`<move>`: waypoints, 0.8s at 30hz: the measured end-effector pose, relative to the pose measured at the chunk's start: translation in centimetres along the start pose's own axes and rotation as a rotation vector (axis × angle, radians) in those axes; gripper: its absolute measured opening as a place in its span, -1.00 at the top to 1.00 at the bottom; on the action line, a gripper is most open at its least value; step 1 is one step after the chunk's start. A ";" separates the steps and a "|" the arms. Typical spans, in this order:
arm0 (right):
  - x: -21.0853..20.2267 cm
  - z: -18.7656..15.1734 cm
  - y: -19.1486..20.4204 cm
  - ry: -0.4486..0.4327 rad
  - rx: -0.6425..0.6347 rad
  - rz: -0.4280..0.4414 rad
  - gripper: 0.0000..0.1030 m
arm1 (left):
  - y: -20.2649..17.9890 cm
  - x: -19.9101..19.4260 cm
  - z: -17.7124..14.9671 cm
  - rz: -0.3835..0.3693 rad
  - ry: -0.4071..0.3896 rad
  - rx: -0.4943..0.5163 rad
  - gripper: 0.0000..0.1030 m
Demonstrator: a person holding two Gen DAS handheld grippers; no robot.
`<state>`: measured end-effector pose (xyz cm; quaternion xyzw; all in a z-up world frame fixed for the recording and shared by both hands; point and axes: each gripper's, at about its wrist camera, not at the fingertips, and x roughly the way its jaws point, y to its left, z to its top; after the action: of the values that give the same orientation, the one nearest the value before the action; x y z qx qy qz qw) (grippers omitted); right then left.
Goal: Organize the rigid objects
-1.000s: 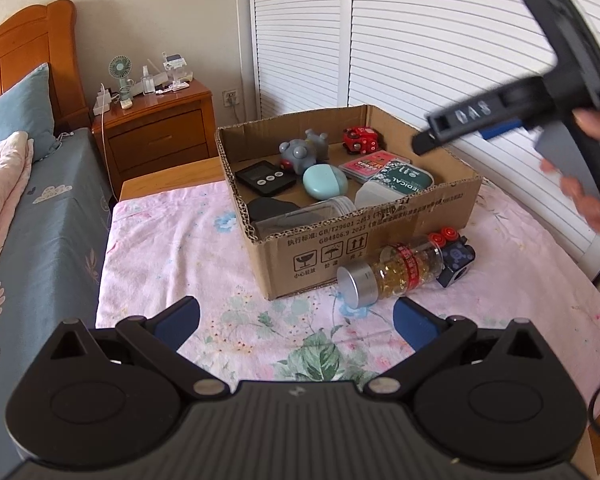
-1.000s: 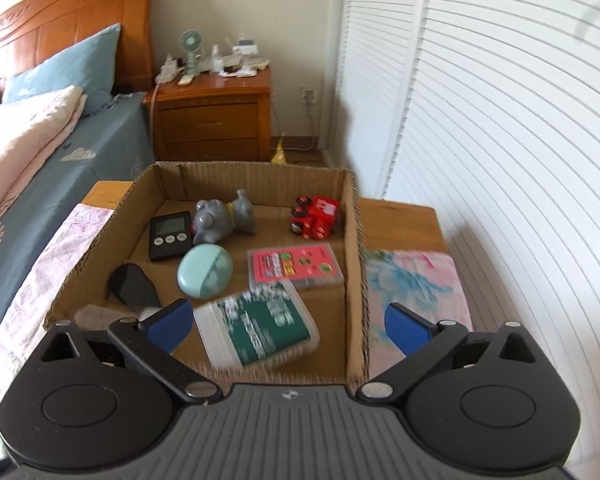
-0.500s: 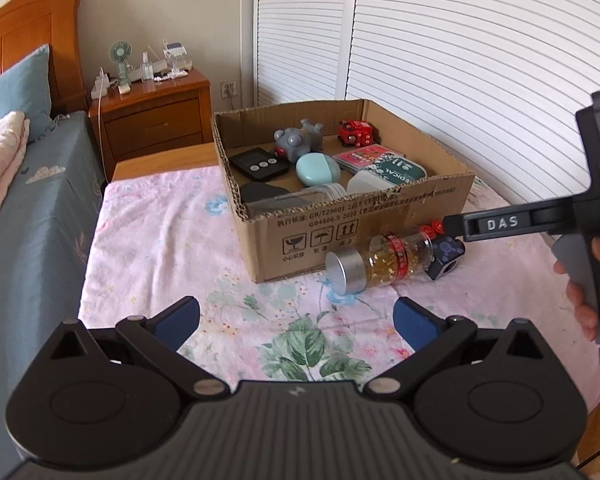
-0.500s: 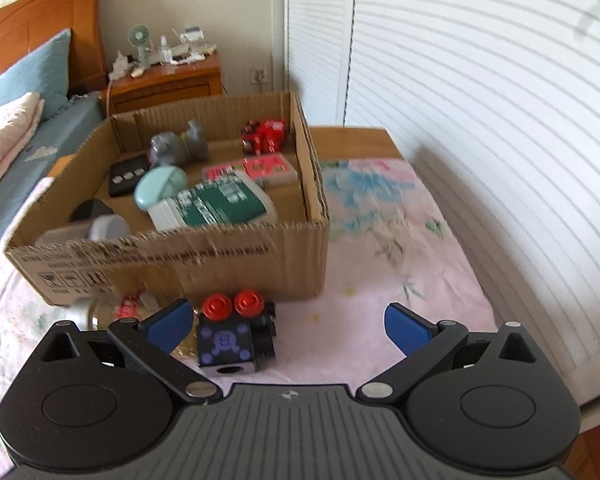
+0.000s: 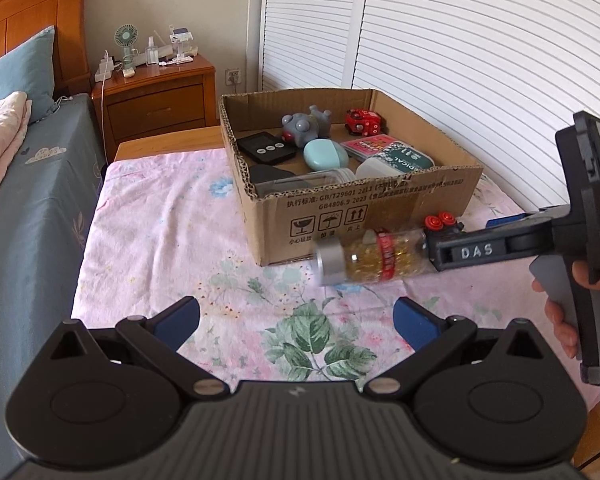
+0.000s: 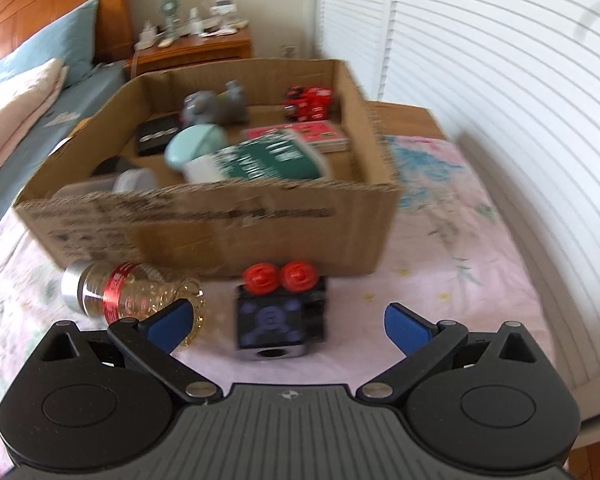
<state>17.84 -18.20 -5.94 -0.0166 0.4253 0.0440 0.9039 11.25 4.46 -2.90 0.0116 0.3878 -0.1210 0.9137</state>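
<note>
While most of the hard items already lay inside the cardboard box (image 6: 220, 220), two were left outside it on the flowered cloth (image 5: 164, 240): a dark toy block (image 6: 278, 320) with two red knobs, and a clear bottle (image 6: 132, 292) of yellow capsules with a silver cap. Both sat just in front of the box's near wall. The right gripper (image 6: 286, 322) was low and close, its blue-tipped fingers (image 6: 406, 326) spread wide with nothing between them but the space the block partly filled; in the right wrist view the block stood straight ahead, slightly left of the midline and near the fingers. The bottle lay on its side just left of the block, its long axis running roughly across the view, cap pointing left and its base near the right gripper's left finger, possibly touching it, though blur made that hard to tell. The left gripper (image 5: 296, 322) was also spread open and empty, but it was held well back from both items, with a stretch of cloth between. From its view the right gripper (image 5: 452, 254) reached in from the right, beside the block (image 5: 442, 226) and the base of the bottle (image 5: 370, 256). The right hand was therefore the nearer one, and the block seemed its likely target: a short push forward, then a squeeze across the block's sides, taking care not to nudge the bottle into a roll.
</note>
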 end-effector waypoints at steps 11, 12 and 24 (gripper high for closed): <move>2.0 -0.9 -2.5 0.040 0.014 -0.076 -1.00 | -0.7 1.0 0.5 -0.007 0.027 -0.001 -0.99; 2.0 -1.0 -2.9 0.038 0.019 -0.073 -1.00 | -0.8 1.2 0.6 -0.008 0.032 -0.004 -0.99; 1.3 -2.4 -4.7 -0.010 -0.072 0.016 -1.00 | -3.7 4.9 1.7 0.010 0.117 -0.024 -0.99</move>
<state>17.31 -22.94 -8.50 -0.0453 0.4191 0.0665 0.9044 14.91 -0.39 -4.96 0.0095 0.4421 -0.1109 0.8900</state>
